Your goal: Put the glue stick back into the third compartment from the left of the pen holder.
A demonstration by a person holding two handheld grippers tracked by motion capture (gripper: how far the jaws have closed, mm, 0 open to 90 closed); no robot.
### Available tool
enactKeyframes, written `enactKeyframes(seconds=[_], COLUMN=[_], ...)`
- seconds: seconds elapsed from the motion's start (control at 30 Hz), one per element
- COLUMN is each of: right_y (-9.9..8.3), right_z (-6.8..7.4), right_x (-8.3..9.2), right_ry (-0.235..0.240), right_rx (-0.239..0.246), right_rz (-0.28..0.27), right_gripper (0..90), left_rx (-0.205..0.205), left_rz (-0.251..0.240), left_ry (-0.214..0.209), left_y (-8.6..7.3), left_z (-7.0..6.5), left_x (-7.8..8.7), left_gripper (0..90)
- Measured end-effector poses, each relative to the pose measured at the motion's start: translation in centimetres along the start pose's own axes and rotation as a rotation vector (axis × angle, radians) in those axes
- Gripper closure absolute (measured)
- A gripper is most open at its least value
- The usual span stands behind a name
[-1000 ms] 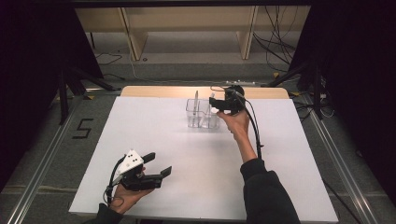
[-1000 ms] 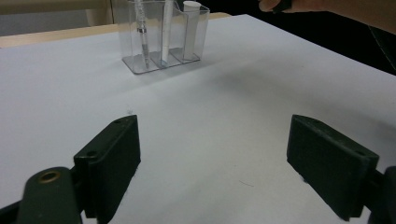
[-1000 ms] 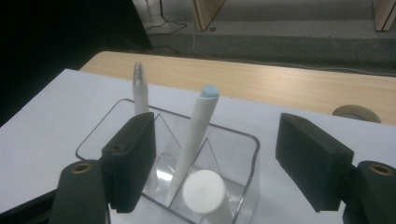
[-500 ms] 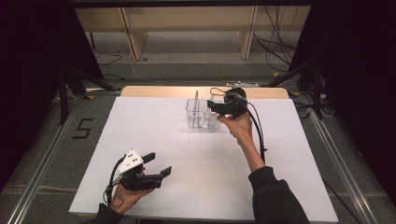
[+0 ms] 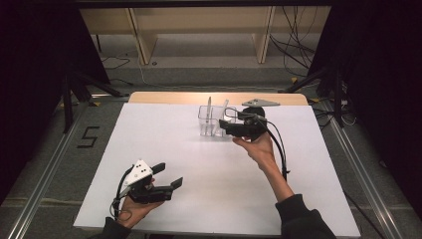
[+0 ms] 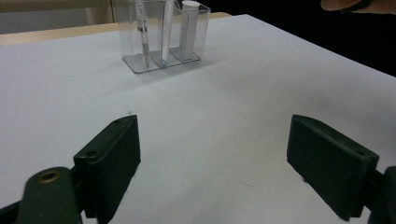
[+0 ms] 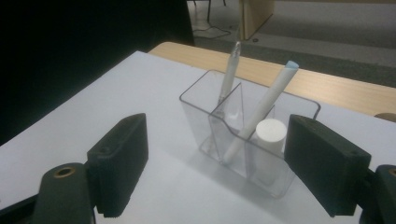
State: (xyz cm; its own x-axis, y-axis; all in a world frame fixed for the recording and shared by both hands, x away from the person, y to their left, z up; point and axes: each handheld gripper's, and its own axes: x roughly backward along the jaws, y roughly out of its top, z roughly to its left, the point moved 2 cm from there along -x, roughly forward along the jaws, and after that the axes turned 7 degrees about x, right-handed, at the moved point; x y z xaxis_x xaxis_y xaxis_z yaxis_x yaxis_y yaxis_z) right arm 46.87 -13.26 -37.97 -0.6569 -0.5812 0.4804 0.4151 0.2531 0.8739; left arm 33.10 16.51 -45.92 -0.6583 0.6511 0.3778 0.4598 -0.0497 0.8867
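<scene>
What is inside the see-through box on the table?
The clear box has three compartments: a thin pen in one, a leaning white stick with a blue tip in the middle, and a short white tube in the last.

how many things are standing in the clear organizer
3, one per compartment of the clear organizer: a pen in the far one, a leaning white marker in the middle, a short white cylinder in the nearest. Nothing else shows through the walls.

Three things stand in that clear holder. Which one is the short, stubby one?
The white cylinder, in the end compartment of the holder nearest the right gripper. It stands upright and low, while the pen and the blue-tipped stick lean and poke out above the rim.
</scene>
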Motion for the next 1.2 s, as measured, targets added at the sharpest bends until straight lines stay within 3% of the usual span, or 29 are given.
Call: enactKeyframes(seconds=[0.6, 1.2], right_y=[-3.7, -7.3], right_z=[1.6, 3.1], right_x=[4.3, 7.1], right_ry=[0.043, 0.073], right_rx=[0.031, 0.046], right_rz=[-0.036, -0.063], right_gripper=[20.3, 15.6], left_rx=[-0.003, -0.005], left_rz=[0.005, 0.006], left_ry=[0.002, -0.001], left_y=[0.0, -0.1], left_z=[0.0, -0.1], left_x=[-0.1, -0.1], left_gripper=[16.9, 16.9])
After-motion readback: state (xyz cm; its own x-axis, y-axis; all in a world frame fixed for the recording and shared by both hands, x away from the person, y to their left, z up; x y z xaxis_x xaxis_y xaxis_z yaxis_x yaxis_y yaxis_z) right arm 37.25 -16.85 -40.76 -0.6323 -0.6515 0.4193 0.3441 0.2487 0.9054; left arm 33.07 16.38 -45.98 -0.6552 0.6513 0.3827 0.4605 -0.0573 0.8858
